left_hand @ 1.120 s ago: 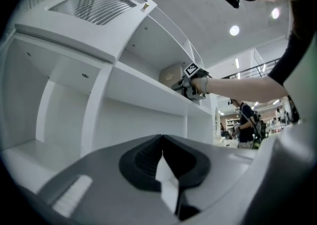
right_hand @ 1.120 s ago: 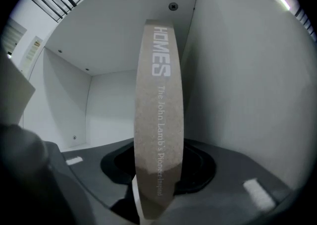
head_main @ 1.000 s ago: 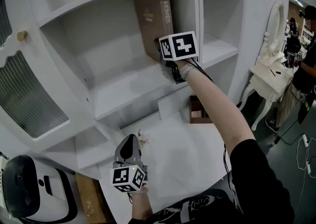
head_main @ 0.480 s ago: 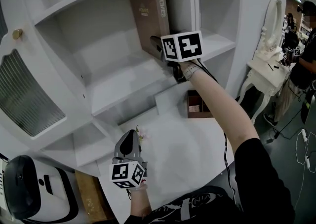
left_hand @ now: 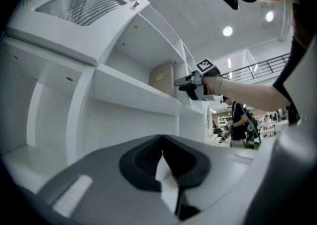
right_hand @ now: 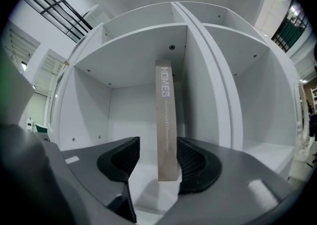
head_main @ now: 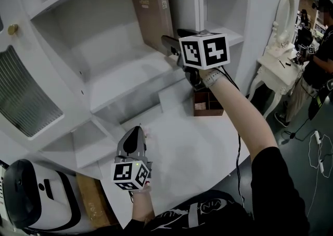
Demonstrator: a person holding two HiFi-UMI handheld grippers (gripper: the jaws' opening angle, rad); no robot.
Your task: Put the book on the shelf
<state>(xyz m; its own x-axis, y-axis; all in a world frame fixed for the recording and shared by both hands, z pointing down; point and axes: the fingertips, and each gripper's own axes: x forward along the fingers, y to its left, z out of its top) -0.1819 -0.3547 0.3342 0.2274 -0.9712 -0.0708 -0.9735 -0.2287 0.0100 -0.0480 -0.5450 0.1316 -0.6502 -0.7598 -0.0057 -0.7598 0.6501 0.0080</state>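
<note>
The jaws of my right hand-held gripper (head_main: 166,41) have just been opening and stand wide, the book (head_main: 152,14) upright between them on the shelf (head_main: 130,74), ungripped. My left hand-held gripper (head_main: 132,136) is closed.

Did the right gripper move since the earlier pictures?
Yes. The right gripper has drawn back from the book standing on the shelf, toward the person; its jaws have just opened, pads off the book between them.

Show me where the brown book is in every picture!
Head view: the book stands upright at the top centre, inside a shelf compartment.
Left gripper view: the book is small, near the centre, a bit above the middle.
Right gripper view: the book is dead centre, spine facing the camera.
Shared landmark: the white shelf board under the book.
</note>
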